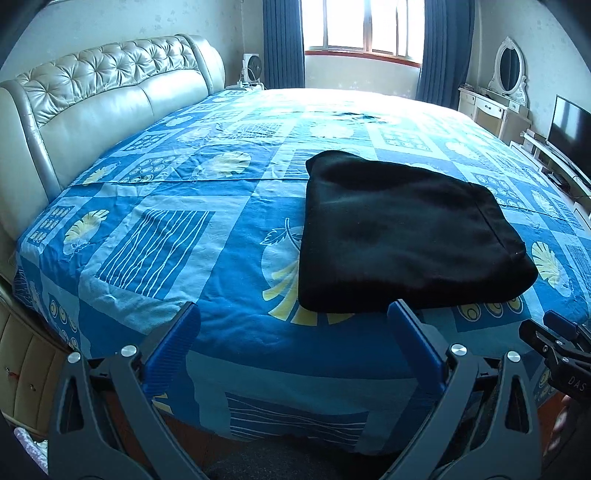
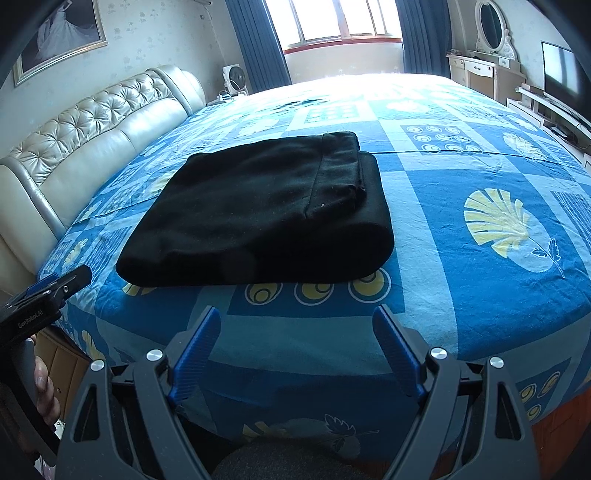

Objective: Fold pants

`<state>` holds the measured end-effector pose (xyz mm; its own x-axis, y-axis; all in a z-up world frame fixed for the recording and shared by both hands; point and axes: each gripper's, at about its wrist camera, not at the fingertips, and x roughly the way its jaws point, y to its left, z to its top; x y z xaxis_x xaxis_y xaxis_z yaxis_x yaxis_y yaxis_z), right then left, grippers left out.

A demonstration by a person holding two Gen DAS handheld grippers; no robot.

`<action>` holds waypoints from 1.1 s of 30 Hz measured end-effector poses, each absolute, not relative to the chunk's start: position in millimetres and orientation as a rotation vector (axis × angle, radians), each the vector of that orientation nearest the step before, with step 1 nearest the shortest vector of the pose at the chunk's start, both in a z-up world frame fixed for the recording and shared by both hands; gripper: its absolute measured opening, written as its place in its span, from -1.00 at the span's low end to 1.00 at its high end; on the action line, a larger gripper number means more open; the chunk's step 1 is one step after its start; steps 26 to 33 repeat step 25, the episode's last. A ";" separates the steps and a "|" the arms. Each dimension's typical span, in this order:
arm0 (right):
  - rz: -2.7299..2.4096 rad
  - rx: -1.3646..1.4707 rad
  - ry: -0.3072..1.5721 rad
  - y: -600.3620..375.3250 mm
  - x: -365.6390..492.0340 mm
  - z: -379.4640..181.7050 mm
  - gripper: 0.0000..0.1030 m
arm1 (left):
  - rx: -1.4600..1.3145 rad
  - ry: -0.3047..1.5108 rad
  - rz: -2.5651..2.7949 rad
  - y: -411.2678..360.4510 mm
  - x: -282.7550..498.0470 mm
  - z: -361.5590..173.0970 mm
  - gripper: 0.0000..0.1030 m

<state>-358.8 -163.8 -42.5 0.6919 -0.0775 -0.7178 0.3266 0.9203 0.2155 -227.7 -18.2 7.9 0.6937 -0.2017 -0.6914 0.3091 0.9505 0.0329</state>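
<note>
Here the black pants (image 1: 410, 236) lie folded into a thick rectangular bundle on the blue patterned bedspread (image 1: 207, 236), near the bed's front edge and clear of both tools. The left gripper (image 1: 295, 312) hangs over that front edge with its blue-padded fingers (image 1: 173, 350) spread wide and nothing between them; the bundle sits just beyond its right finger, not touched. The right gripper (image 2: 297, 314) is likewise spread wide and empty, its pads (image 2: 397, 350) above the bedspread's edge with the pants ahead and slightly to the left. The left wrist view alone shows the bundle's long seam running down its right side, and the right tool's dark tip poking in at the far right edge. The right wrist view alone shows the layered end of the fold, with a narrower flap stacked on a wider one at the far right corner, plus a framed picture (image 2: 59, 37) on the wall above the cream tufted headboard (image 2: 92, 125), and the person's hand (image 2: 44, 387) gripping the left tool's handle at the lower left. Both views take in the bright window (image 1: 362, 26), blue curtains (image 1: 282, 44), oval vanity mirror (image 1: 509, 70) and dark television (image 1: 569, 123).
</note>
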 end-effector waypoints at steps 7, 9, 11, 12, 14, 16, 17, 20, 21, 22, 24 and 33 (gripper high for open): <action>-0.224 0.343 0.779 -161.9 -358.9 -42.3 0.62 | 0.143 0.752 -0.280 -18.0 -226.2 8.9 0.96; -0.223 0.344 0.780 -161.4 -359.1 -42.8 0.62 | 0.132 0.760 -0.281 -16.4 -224.7 8.2 0.96; -0.222 0.347 0.784 -161.8 -359.0 -43.8 0.62 | 0.119 0.775 -0.268 -14.5 -221.3 7.6 0.96; -0.222 0.348 0.784 -161.9 -359.1 -44.0 0.62 | 0.113 0.778 -0.257 -13.3 -220.9 8.0 0.96; -0.221 0.348 0.784 -161.9 -359.1 -44.0 0.62 | 0.095 0.762 -0.250 -8.9 -220.9 10.8 0.96; -0.219 0.350 0.786 -161.8 -359.1 -44.3 0.62 | 0.068 0.734 -0.265 -4.5 -221.4 16.0 0.96; -0.216 0.352 0.787 -161.9 -359.1 -44.3 0.62 | 0.074 0.719 -0.273 -4.1 -220.7 19.0 0.96; -0.206 0.362 0.787 -165.4 -357.6 -40.0 0.62 | 0.104 0.686 -0.277 -4.3 -210.9 27.0 0.96; -0.204 0.360 0.780 -168.0 -356.2 -35.9 0.62 | 0.111 0.684 -0.272 -3.0 -203.0 29.0 0.96; -0.204 0.359 0.771 -172.3 -353.8 -30.3 0.62 | 0.112 0.687 -0.262 -0.4 -192.5 29.9 0.96; -0.204 0.364 0.745 -188.2 -343.8 -17.2 0.62 | 0.118 0.703 -0.242 5.2 -162.6 28.9 0.96; -0.207 0.362 0.733 -199.6 -334.7 -10.2 0.62 | 0.122 0.709 -0.232 8.7 -144.1 27.2 0.96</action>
